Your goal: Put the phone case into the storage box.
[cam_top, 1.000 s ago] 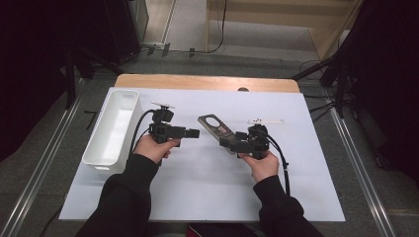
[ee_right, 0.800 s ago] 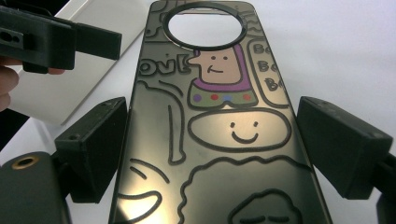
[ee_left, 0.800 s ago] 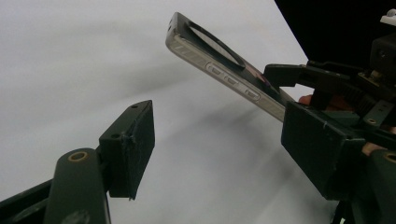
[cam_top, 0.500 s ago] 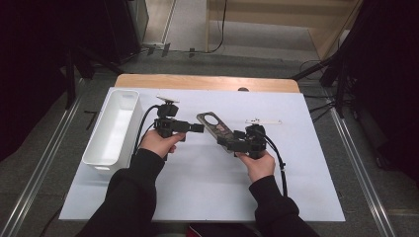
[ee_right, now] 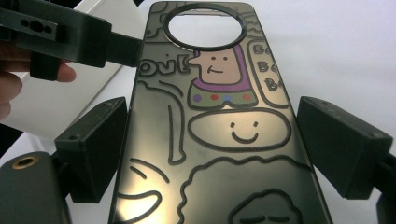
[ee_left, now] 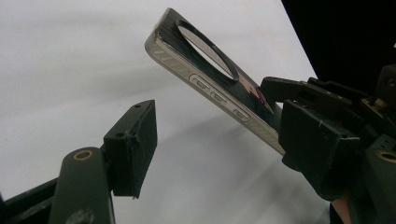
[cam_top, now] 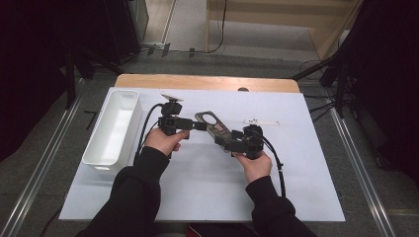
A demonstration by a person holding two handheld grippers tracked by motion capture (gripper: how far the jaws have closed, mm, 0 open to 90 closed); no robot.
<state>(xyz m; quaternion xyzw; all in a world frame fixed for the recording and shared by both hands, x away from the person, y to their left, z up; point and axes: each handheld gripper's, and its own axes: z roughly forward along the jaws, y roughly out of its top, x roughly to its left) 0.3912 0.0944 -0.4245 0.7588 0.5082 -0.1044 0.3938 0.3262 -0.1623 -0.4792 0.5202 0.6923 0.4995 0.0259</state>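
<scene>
**Phone case held aloft, second gripper closing in**

While the right gripper (cam_top: 228, 142) holds a printed phone case (cam_top: 213, 127) up off the white table cover (cam_top: 296, 163), the left gripper (cam_top: 201, 126) reaches in toward the case's upper end from the other side. The right gripper view shows the cartoon-printed case (ee_right: 219, 135) lying between that tool's two black jaws, which are clamped against its long edges; the round camera cut-out sits at the far end. In the left gripper view the jaws stand wide apart with nothing between the pads, and have just been narrowing a little; the case (ee_left: 210, 88) hangs tilted ahead of them, its side buttons facing the camera, gripped at its lower end by the other tool.

Judging by the scene, the lift is done and a hand-over or two-handed hold appears to be the step in hand: the left tool has come up beside the case's edge near the cut-out, but has not taken hold. A white plastic bin (cam_top: 112, 127) stands empty at the left of the table, and a thin white strip (cam_top: 261, 121) lies beyond the right hand (cam_top: 254, 165). Whether the case is bound for the bin cannot be told.
</scene>
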